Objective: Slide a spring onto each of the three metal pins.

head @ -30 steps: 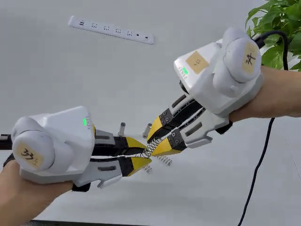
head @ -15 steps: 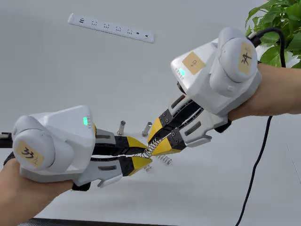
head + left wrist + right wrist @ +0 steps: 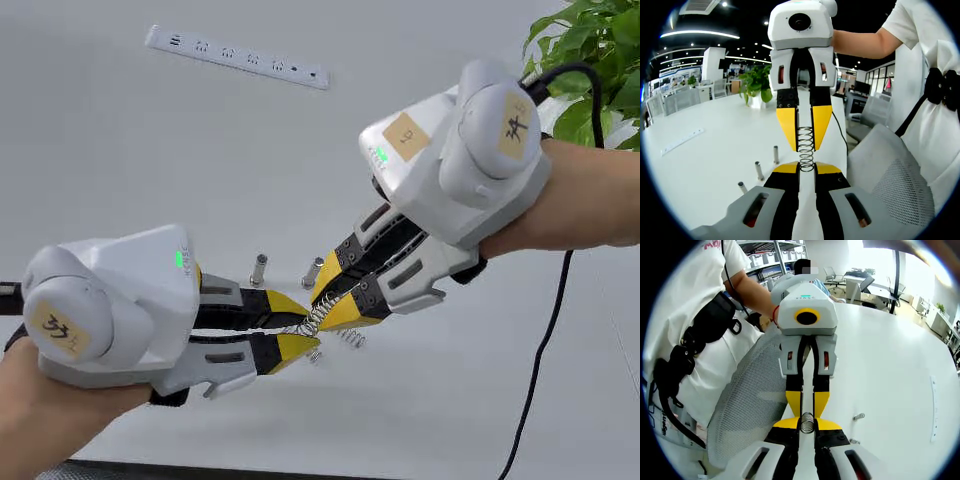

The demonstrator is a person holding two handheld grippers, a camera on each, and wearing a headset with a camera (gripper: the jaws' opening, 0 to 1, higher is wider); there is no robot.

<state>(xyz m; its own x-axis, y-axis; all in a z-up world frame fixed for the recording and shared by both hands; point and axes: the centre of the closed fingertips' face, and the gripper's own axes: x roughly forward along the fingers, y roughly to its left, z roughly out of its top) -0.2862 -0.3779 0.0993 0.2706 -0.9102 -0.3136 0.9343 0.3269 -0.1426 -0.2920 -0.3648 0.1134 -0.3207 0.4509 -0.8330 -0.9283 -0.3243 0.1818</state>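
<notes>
Spring (image 3: 806, 145) between tips of left hand-held gripper (image 3: 806, 168) and right hand-held gripper (image 3: 807, 424)

An open-plan office: long white desks (image 3: 700, 140), mesh chairs (image 3: 900, 175), ceiling strip lights (image 3: 700, 34), potted plants (image 3: 756, 82).

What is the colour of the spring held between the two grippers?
Silvery bare metal; the spring shows best in the left gripper view.

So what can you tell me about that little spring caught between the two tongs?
A thin coil spring of bare silvery wire, straight, held in the air. One end sits between the yellow tips of the left tongs; the rest is pinched between the yellow tips of the right tongs, so it bridges both.
</notes>
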